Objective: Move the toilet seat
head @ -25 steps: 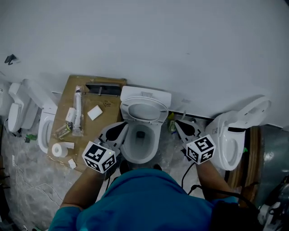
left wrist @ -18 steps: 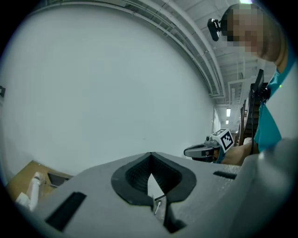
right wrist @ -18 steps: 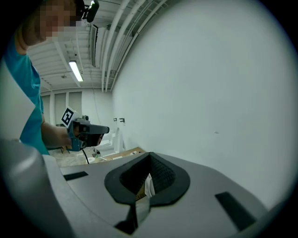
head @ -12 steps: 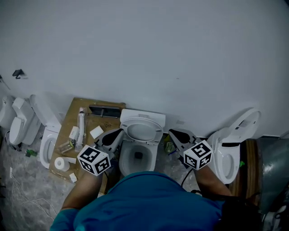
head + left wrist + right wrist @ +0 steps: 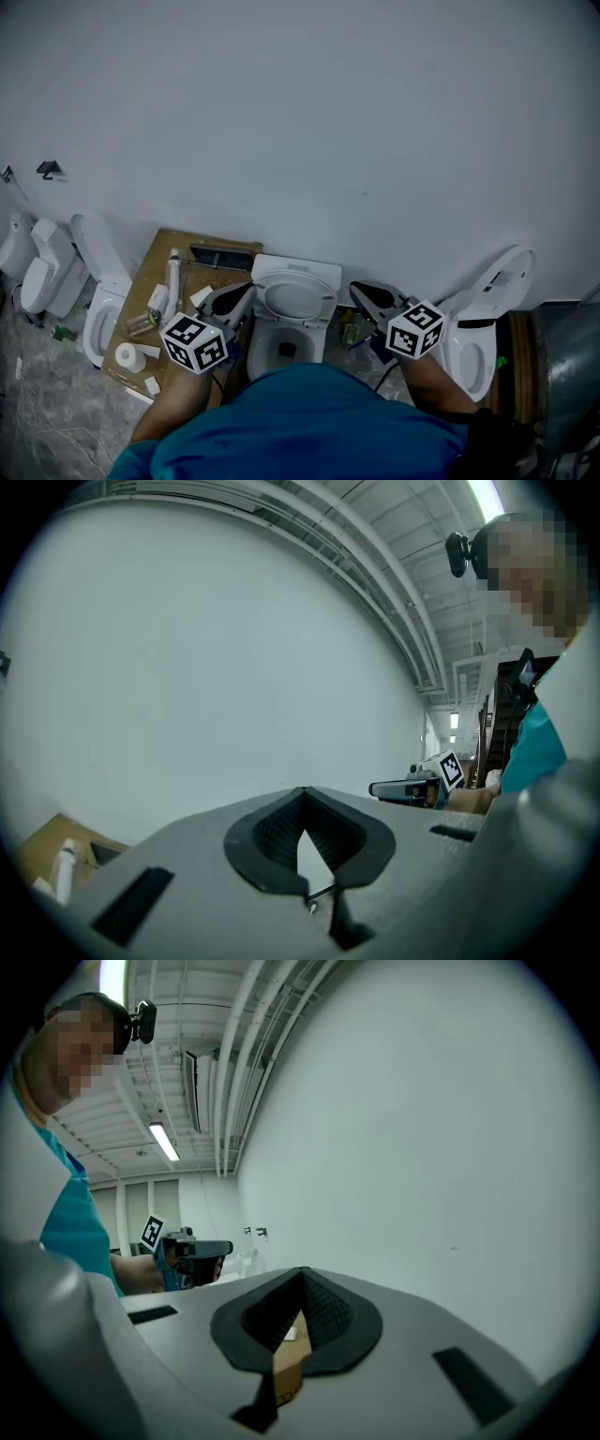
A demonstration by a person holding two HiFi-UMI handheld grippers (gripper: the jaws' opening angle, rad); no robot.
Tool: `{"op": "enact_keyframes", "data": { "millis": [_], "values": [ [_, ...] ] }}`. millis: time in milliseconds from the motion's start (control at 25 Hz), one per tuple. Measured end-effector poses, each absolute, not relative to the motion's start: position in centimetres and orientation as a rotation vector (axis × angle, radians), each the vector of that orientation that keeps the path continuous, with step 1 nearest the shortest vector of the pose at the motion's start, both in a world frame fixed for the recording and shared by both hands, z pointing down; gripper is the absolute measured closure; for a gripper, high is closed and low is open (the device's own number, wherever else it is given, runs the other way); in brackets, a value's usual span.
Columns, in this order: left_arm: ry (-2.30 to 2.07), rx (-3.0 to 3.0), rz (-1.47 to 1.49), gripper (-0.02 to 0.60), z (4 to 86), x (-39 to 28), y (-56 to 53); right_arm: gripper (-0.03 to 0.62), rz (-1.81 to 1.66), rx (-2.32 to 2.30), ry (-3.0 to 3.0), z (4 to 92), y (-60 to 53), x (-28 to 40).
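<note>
In the head view a white toilet (image 5: pixel 289 349) stands against the wall, below the middle of the frame. Its seat (image 5: pixel 297 297) is tipped up against the tank. My left gripper (image 5: pixel 247 290) hangs shut and empty just left of the raised seat, apart from it. On the other side my right gripper (image 5: pixel 355 287) is also shut with nothing in it. The left gripper view looks over its closed jaws (image 5: pixel 302 790) at the bare wall and at the right gripper (image 5: pixel 409 788). In the right gripper view the closed jaws (image 5: pixel 302 1270) frame a bit of brown cardboard.
A second toilet (image 5: pixel 483 323) with its lid raised stands close on the right. More white toilets (image 5: pixel 98 281) line the left wall. A cardboard sheet (image 5: pixel 178 258) with pipe parts and a paper roll (image 5: pixel 130 357) lies left of the centre toilet. A dark drum (image 5: pixel 562 375) is at far right.
The head view has tilted up and pulled back, so the toilet sits lower and smaller. Both grippers keep their places beside the raised seat, which has not moved.
</note>
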State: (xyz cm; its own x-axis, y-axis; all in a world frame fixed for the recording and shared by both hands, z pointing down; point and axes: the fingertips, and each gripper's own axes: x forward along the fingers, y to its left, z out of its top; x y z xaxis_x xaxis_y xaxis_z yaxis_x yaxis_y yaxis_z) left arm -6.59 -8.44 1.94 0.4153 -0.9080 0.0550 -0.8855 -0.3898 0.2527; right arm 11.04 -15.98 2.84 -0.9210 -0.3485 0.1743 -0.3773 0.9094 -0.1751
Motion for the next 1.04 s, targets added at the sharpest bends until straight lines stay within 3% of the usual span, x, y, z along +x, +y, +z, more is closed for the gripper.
{"op": "enact_keyframes", "data": {
  "millis": [1040],
  "values": [
    [-1.556,2.405,-0.137,0.581,2.74,-6.24,-8.38,0.595,0.208,0.556,-2.909,3.61,-15.49,11.38]
  ]
}}
